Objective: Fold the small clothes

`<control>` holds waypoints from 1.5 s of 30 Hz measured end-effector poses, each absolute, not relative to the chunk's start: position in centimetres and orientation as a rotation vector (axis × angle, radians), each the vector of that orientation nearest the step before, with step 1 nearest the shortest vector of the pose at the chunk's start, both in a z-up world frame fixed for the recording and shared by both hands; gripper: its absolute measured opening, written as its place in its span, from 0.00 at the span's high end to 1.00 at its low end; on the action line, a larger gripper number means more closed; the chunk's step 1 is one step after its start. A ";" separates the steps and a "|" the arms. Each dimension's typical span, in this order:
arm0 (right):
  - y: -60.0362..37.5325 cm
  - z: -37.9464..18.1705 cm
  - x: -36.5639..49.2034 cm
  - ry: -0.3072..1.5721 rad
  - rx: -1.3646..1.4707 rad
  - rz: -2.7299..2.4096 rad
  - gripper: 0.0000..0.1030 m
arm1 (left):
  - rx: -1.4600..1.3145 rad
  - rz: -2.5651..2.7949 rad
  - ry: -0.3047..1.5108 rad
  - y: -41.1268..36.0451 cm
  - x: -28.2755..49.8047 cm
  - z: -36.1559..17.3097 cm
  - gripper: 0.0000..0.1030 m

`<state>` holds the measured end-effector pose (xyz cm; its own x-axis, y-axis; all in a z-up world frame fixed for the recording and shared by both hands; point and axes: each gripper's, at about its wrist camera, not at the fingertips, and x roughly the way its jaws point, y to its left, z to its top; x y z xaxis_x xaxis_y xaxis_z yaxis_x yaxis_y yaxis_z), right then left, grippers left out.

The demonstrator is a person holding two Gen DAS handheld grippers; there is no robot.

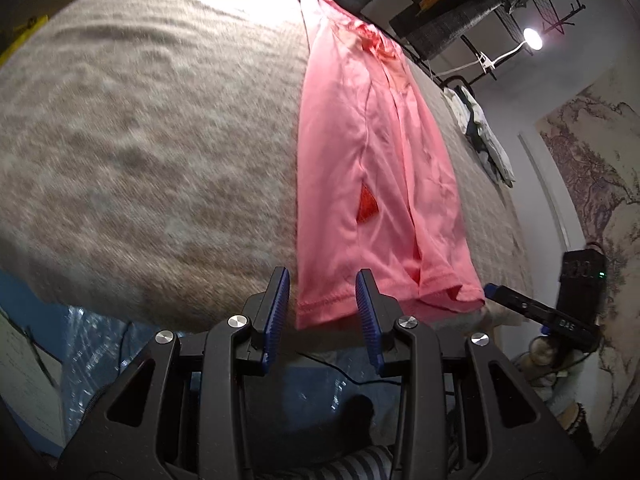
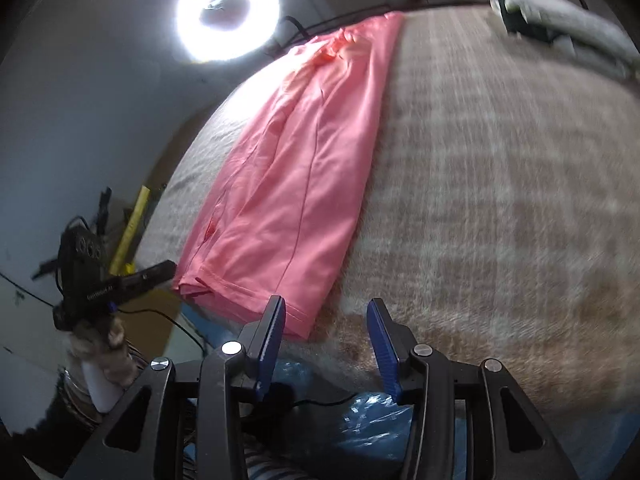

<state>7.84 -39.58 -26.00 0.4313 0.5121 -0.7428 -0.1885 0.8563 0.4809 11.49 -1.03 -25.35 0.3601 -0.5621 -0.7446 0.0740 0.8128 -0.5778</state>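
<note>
Shirt (image 1: 372, 168) lies lengthwise on blanket (image 1: 152, 132), hem at near edge, collar toward far edge. Left gripper (image 1: 322, 284) at near edge, hem's left corner between its jaws, untouched. Right gripper (image 2: 326, 312) at same edge, over hem's right corner; jaws apart, nothing pinched. Second clothes pile (image 1: 480, 136) on blanket far right of shirt. Ring light (image 2: 228, 16) behind far edge, left of shirt. Rack (image 1: 500, 4) behind far right side.

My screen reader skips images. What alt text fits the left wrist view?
A pink garment, folded into a long strip, lies on a beige blanket. The left gripper hangs open at its near hem, touching nothing.
</note>
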 end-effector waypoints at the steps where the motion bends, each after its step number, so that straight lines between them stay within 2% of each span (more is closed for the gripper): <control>1: -39.6 -26.3 7.9 1.046 0.369 0.464 0.56 | -0.505 -0.440 1.140 -1.2 11.4 -25.5 0.67; 7: -38.3 -27.7 8.1 1.071 0.414 0.550 0.56 | -0.513 -0.459 1.146 -1.7 11.2 -25.4 0.67; 8: -38.3 -27.8 8.2 1.072 0.425 0.558 0.59 | -0.516 -0.467 1.151 -1.8 11.2 -25.5 0.78; 9: -38.3 -28.0 8.4 1.073 0.443 0.569 0.68 | -0.504 -0.467 1.157 -2.3 11.4 -25.6 0.87; 10: -38.2 -28.3 8.6 1.083 0.462 0.582 0.73 | -0.484 -0.465 1.162 -2.5 11.6 -25.7 0.95; 12: -38.0 -28.8 8.9 1.090 0.483 0.592 0.94 | -0.451 -0.461 1.144 -3.2 11.5 -25.4 0.96; 14: -38.1 -29.0 8.9 1.093 0.497 0.588 0.98 | -0.444 -0.467 1.117 -3.2 11.2 -24.6 0.97; 18: -39.1 -27.3 7.4 1.031 0.562 0.632 0.99 | -0.481 -0.481 1.043 -2.2 10.0 -22.4 0.97; 21: -39.4 -25.8 6.5 0.988 0.545 0.644 0.99 | -0.443 -0.470 1.058 -2.3 9.7 -22.9 0.97; 27: -38.8 -29.0 7.8 1.103 0.502 0.563 0.99 | -0.479 -0.454 1.115 -2.3 10.9 -24.5 0.97; 32: -39.7 -28.6 8.0 1.084 0.551 0.589 0.99 | -0.529 -0.471 1.089 -1.8 11.4 -23.4 0.98; 45: -41.7 -25.2 11.3 0.984 0.601 0.623 0.99 | -0.538 -0.487 1.028 -2.3 18.6 -20.9 0.98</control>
